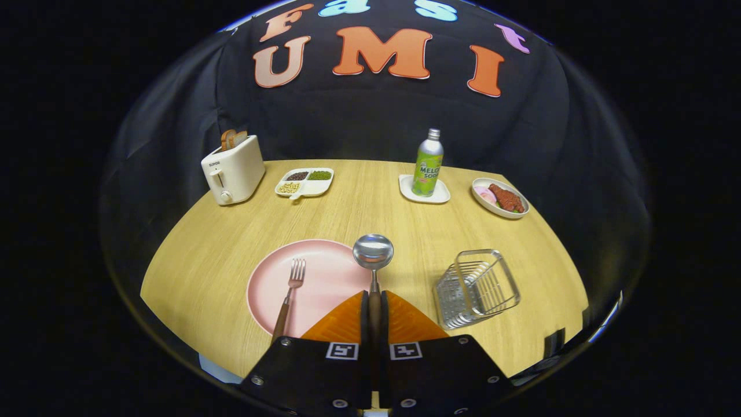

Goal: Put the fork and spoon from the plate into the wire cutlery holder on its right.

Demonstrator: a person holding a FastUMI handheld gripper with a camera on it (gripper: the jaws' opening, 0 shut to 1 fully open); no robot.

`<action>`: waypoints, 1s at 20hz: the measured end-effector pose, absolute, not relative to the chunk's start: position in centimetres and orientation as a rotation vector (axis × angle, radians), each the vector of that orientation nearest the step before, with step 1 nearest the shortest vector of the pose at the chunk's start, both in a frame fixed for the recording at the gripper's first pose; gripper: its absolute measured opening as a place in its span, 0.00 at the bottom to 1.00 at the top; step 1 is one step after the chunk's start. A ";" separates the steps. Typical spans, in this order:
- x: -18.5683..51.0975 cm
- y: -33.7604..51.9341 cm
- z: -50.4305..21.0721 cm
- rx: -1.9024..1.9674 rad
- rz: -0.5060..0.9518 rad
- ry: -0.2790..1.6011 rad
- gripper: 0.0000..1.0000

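My gripper (374, 301) is shut on the spoon's brown handle, with an orange finger pressing from each side. The spoon (373, 252) sticks out ahead of the fingers, its shiny bowl hanging over the right edge of the pink plate (324, 284). On the plate's left part lies the fork (288, 295), tines pointing away from me and its brown handle reaching over the near rim. The wire cutlery holder (477, 286) stands on the table to the right of the plate and of my fingers, and nothing shows inside it.
At the back of the wooden table (202, 260) stand a white toaster (233, 168) with bread in it, a divided snack tray (305, 181), a green bottle (428, 165) on a white coaster, and a bowl of food (500, 198).
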State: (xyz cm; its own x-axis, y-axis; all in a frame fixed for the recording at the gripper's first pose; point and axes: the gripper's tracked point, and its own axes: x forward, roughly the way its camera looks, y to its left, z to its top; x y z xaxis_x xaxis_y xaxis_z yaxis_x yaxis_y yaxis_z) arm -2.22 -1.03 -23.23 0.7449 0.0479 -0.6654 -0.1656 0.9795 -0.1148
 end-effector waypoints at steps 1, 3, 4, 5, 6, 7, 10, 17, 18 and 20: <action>-2.4 -1.6 -22.6 -0.162 0.117 0.730 0.05; -2.7 -3.0 -21.4 -0.145 0.110 0.744 0.05; -2.8 -3.8 -21.0 -0.149 0.106 0.750 0.05; -3.0 -4.4 -20.7 -0.154 0.103 0.757 0.05; -3.1 -5.1 -20.4 -0.160 0.101 0.765 0.05; -3.2 -5.8 -20.0 -0.167 0.099 0.771 0.05; -3.4 -8.2 -19.8 -0.188 0.081 0.805 0.05; -4.2 -12.2 -21.2 -0.191 0.048 0.983 0.05; -4.2 -12.3 -21.2 -0.203 0.052 1.008 0.05; -3.8 -13.0 -21.4 -0.251 0.061 1.059 0.05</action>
